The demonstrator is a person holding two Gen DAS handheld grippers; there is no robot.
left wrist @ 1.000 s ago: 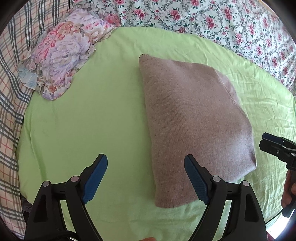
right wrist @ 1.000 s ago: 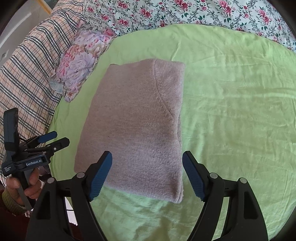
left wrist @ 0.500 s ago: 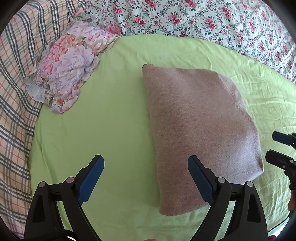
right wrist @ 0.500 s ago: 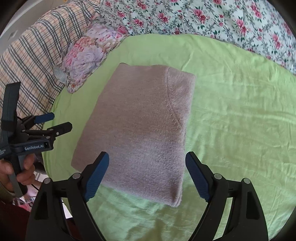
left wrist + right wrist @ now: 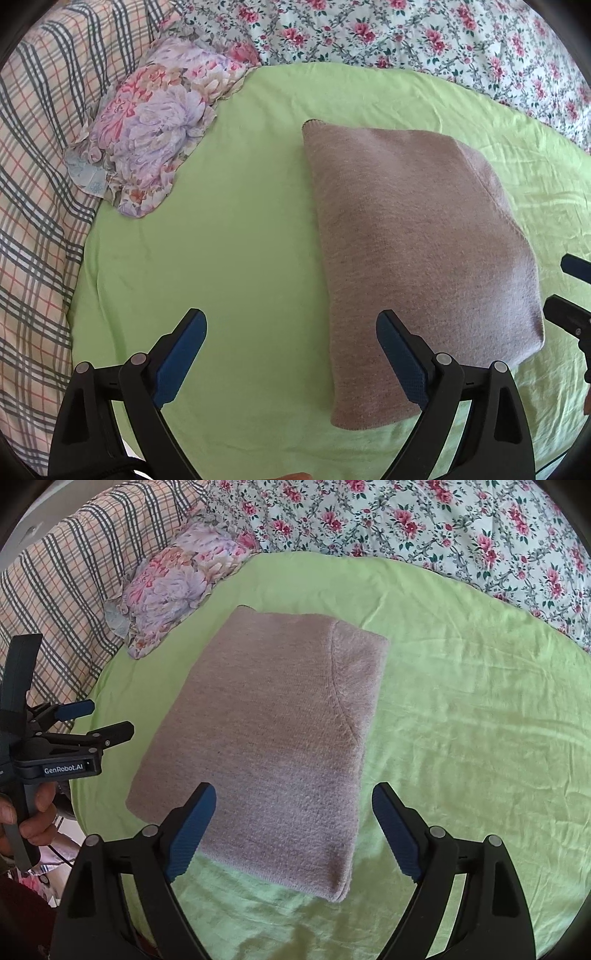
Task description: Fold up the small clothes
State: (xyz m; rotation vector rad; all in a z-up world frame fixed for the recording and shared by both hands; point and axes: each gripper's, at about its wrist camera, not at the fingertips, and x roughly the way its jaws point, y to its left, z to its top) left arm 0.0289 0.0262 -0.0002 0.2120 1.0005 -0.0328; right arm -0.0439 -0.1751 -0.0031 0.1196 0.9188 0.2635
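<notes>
A mauve knitted garment (image 5: 417, 251) lies folded into a flat rectangle on the green sheet (image 5: 229, 258); it also shows in the right wrist view (image 5: 273, 738). My left gripper (image 5: 291, 350) is open and empty, held above the sheet at the garment's near left edge. My right gripper (image 5: 293, 823) is open and empty, held above the garment's near edge. The left gripper also shows in the right wrist view (image 5: 99, 720) to the left of the garment. The right gripper's tips show in the left wrist view (image 5: 572, 291) at the garment's right.
A folded floral-print cloth (image 5: 159, 125) lies at the sheet's far left corner, also in the right wrist view (image 5: 177, 587). A plaid blanket (image 5: 33, 177) runs along the left. A rose-patterned bedspread (image 5: 424, 37) lies beyond the sheet.
Both grippers have pulled back and up from the folded garment, which now looks smaller and farther in both views. The garment has not moved.
</notes>
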